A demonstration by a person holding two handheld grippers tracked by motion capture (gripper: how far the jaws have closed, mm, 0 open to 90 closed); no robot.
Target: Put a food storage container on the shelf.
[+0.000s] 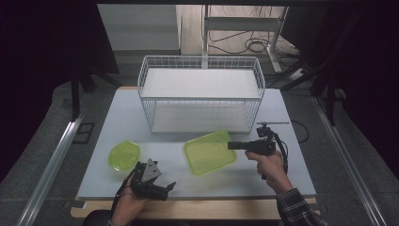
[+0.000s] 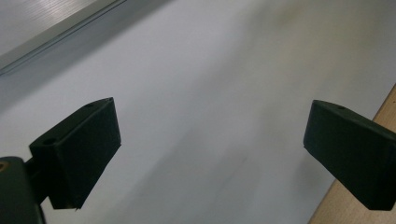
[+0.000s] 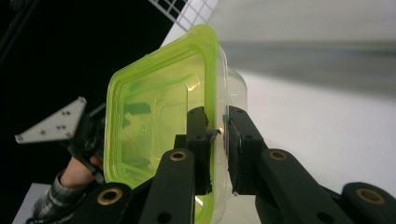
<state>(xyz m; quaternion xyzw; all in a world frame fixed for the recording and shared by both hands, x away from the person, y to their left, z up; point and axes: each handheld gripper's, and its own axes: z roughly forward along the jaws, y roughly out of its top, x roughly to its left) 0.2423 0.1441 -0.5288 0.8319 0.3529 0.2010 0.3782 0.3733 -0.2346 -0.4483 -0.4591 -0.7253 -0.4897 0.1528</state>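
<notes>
From above, the white table (image 1: 117, 117) carried a white wire basket (image 1: 201, 94) at its far side, with two lime-green plastic things in front of it. A square green container (image 1: 209, 151) sat near the table's middle, tipped up on its right side, where the right gripper (image 1: 231, 145) had its rim pinched; the hand behind it came in from the lower right in a plaid sleeve. A smaller round green container (image 1: 124, 155) lay flat toward the left, well apart from the square one. Just below it, near the table's front edge, the left gripper (image 1: 169, 187) rested in the person's left hand, its jaws pointing right and gripping nothing.

Along the left gripper's own jaws, its two black pads (image 2: 81, 154) stood spread wide with only bare white tabletop between them, and a strip of the wooden edge (image 2: 387, 105) showed at the right.

Along the right gripper's jaws, the pads were pressed onto the wall of the square green container (image 3: 154, 116), one pad inside and one outside, the container standing on edge across the view. Beyond it the left gripper's grey plate (image 3: 53, 123) and hand showed against the dark.
</notes>
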